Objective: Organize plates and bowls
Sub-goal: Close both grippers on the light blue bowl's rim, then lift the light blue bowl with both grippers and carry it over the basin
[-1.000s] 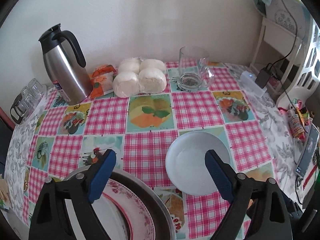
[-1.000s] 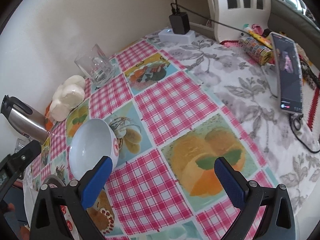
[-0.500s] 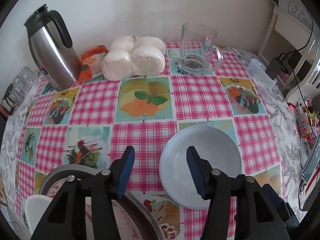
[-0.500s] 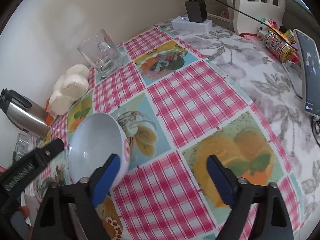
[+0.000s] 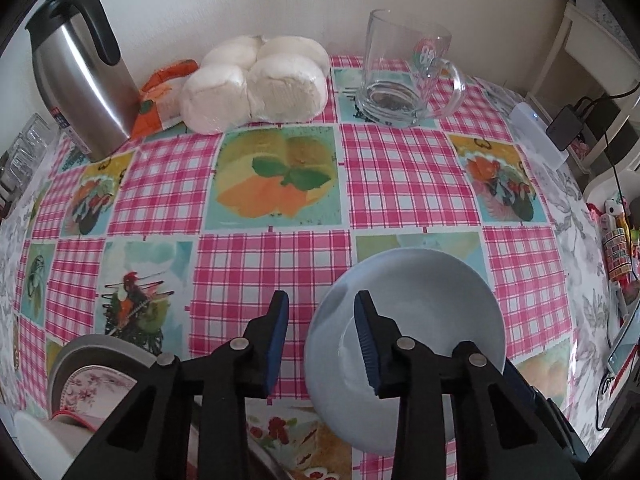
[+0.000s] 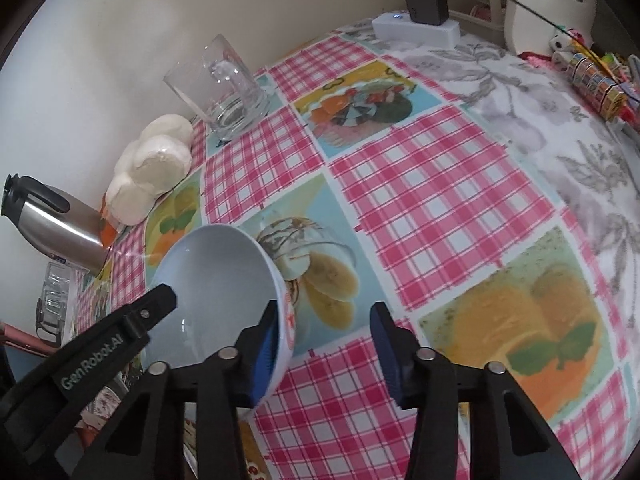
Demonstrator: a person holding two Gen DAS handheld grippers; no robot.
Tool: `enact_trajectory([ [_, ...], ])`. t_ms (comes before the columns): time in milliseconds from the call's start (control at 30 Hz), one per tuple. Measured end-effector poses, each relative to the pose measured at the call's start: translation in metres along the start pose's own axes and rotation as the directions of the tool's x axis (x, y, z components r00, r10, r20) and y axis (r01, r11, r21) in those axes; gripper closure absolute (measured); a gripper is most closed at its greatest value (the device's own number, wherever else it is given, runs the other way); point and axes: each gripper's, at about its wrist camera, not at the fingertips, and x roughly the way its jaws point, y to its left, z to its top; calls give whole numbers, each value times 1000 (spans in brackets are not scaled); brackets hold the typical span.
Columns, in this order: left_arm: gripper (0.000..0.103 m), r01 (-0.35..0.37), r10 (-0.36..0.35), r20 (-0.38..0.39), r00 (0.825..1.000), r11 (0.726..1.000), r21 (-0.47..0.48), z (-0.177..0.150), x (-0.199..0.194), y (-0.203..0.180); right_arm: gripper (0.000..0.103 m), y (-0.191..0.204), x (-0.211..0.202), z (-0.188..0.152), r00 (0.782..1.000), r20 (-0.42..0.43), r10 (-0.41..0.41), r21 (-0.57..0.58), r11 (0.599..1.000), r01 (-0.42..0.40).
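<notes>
A pale blue-white bowl [image 5: 424, 312] sits on the checked tablecloth, tilted in the right wrist view [image 6: 216, 292]. My left gripper [image 5: 320, 332] is partly closed, straddling the bowl's left rim: the right finger is inside the bowl, the left outside. Whether it pinches the rim I cannot tell. My right gripper [image 6: 324, 344] is partly open, its left finger against the bowl's right rim. A stack of plates [image 5: 96, 380], a floral plate on a grey one, lies at the lower left.
A steel thermos [image 5: 80, 76], white buns [image 5: 256, 80] and a glass mug [image 5: 404, 72] stand along the back wall. A power adapter [image 6: 420, 28], tape rolls and a phone [image 5: 628, 336] lie on the right side of the table.
Both grippers have narrowed and moved in on the bowl. The left gripper's fingers now straddle its left rim. The bowl looks tilted in the right wrist view.
</notes>
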Motion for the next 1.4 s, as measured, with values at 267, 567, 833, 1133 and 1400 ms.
enact_trajectory([
  [267,78,23,-23,-36,999,1000,-8,0,12,-1,63,5,10,-1,1000,-8,19,-10,1000,-20],
  [567,85,66,-66,-37,997,998,-9,0,10,-1,70,2,11,-1,999,-28,47,10,999,-47],
  [833,89,109,-109,-52,993,994,0,-4,5,-7,88,-4,6,-3,997,-38,65,28,998,-64],
  [1133,90,161,-161,-32,986,987,6,-2,-19,-14,88,-11,-9,-3,997,-82,17,62,998,-12],
  [1400,90,215,-216,60,975,976,17,6,-69,-11,88,4,-56,9,1000,12,28,37,999,-29],
])
